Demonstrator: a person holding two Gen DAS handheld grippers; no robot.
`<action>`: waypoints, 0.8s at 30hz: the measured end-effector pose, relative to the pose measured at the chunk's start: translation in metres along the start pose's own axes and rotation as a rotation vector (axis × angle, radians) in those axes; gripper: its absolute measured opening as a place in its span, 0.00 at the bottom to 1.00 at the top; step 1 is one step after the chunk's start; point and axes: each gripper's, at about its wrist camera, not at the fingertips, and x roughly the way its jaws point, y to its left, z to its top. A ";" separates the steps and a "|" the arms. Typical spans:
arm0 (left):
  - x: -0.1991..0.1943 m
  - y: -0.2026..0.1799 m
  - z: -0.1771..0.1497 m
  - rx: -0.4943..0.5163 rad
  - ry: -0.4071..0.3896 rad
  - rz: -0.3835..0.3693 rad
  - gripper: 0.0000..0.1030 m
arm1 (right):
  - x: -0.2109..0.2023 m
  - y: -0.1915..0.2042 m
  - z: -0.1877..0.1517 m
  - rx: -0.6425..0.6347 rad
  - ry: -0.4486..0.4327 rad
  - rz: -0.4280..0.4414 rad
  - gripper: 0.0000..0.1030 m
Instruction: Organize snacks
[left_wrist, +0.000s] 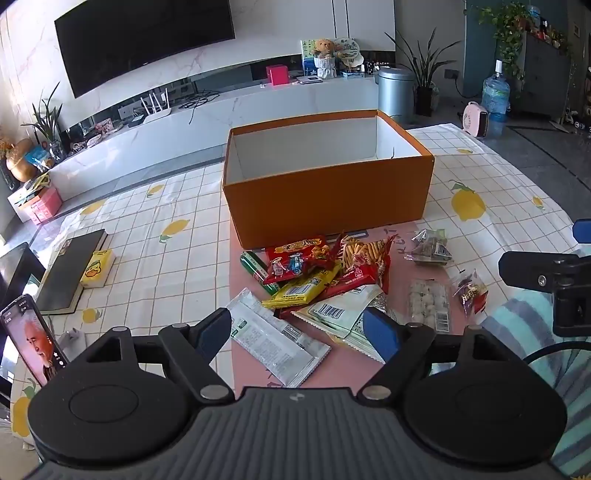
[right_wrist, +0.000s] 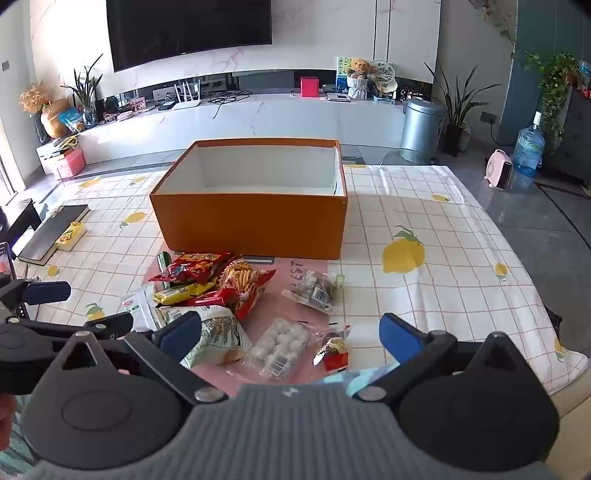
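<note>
Snack packets (left_wrist: 314, 288) strewn on lemon-print tablecloth (left_wrist: 155, 229); orange box (left_wrist: 328, 206) behind

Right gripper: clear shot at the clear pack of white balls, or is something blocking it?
Probably yes. The right gripper is open and empty, the pack of white balls lies flat just ahead, nothing stacked on it.

You see a matt orange cardboard box (right_wrist: 255, 225), white inside, on a soft checked cloth (right_wrist: 424, 295) covering the table; the snack packets (right_wrist: 240, 288) are glossy crinkled plastic film, some clear
</note>
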 end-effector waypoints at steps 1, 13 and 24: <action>0.000 0.000 0.000 0.000 -0.001 -0.003 0.92 | 0.000 0.000 0.000 0.000 -0.004 0.000 0.96; 0.002 -0.003 -0.002 -0.005 0.006 0.013 0.92 | 0.001 0.002 0.006 -0.003 0.004 -0.004 0.96; 0.000 0.001 -0.001 -0.015 0.008 0.003 0.92 | 0.004 0.003 0.002 -0.005 0.000 -0.007 0.96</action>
